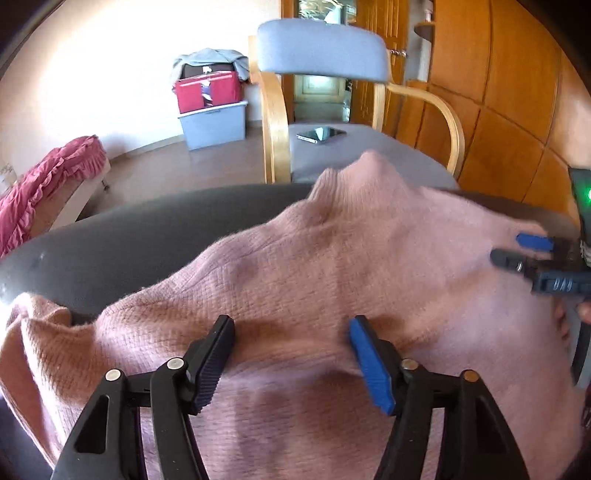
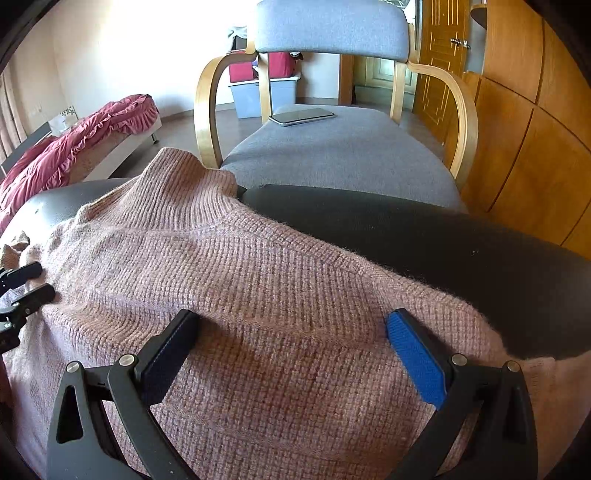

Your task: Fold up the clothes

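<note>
A pink knit sweater lies spread on the dark grey table, its collar pointing at the far edge. My left gripper stands open over the sweater's left part, fingertips resting on the knit with nothing pinched between them. My right gripper is open as well, its tips set on the sweater near its right shoulder. Each gripper shows at the edge of the other's view: the right gripper, the left gripper. A sleeve bunches at the left.
Behind the table stands a wooden armchair with a grey cushion and a phone on its seat. A bed with red bedding is at the left, storage bins stand by the wall, and wooden wardrobe doors are at the right.
</note>
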`<state>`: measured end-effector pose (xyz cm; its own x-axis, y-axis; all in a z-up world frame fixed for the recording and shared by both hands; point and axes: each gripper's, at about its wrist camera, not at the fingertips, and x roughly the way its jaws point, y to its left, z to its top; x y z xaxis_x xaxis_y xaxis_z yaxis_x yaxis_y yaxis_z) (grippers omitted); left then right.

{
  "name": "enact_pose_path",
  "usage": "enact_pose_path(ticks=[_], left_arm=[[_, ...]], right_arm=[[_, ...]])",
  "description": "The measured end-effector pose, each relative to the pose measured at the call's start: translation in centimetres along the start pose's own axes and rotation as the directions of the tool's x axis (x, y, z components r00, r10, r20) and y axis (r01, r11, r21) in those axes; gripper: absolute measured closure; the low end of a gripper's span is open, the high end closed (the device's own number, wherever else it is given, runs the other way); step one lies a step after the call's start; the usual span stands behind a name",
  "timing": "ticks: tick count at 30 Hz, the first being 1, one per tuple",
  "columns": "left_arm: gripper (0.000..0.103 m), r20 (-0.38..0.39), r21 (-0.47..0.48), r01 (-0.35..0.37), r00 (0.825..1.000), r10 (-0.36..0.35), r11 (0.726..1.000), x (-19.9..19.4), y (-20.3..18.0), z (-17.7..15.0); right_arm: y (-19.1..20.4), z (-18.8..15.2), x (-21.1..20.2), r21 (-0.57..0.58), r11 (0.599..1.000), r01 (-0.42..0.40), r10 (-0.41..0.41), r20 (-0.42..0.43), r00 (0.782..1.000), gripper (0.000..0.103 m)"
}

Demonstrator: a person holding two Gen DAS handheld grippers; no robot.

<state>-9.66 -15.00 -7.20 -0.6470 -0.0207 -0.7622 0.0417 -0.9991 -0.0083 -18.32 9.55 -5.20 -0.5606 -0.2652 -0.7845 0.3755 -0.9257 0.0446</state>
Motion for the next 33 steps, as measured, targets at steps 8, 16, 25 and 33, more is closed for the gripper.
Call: enact_pose_path(ticks=[8,16,25,33], left_arm=[[0.033,0.015,-0.032,0.011,1.0,-0.01,0.999,0.0,1.1,-0.2],[0.032,0.027,-0.034,0.001,1.0,0.0,0.999,-0.2,0.8,-0.5],[0.032,0.031,-0.025,-0.017,0.999,0.017,1.0,-0.2,0.6,-0.6],[0.032,0.017,-0.016,-0.041,0.999,0.041,0.999,-0.7,0.4,-0.7]], right_arm=[[0.1,-0.1,-0.2,0.005,1.0,-0.003,0.002,0.003,1.0,0.0],[0.9,-0.1,-0.2,-0.03,0.999,-0.011,0.01,-0.011,1.0,0.0],[2.6,-0.7,-5.3,-0.07,0.975,-0.21,0.219,0.167,0.961,0.0],[5.6,-1.8,-1.3,-0.182,0.981,-0.068,0.063,-0.034,0.997,0.0]])
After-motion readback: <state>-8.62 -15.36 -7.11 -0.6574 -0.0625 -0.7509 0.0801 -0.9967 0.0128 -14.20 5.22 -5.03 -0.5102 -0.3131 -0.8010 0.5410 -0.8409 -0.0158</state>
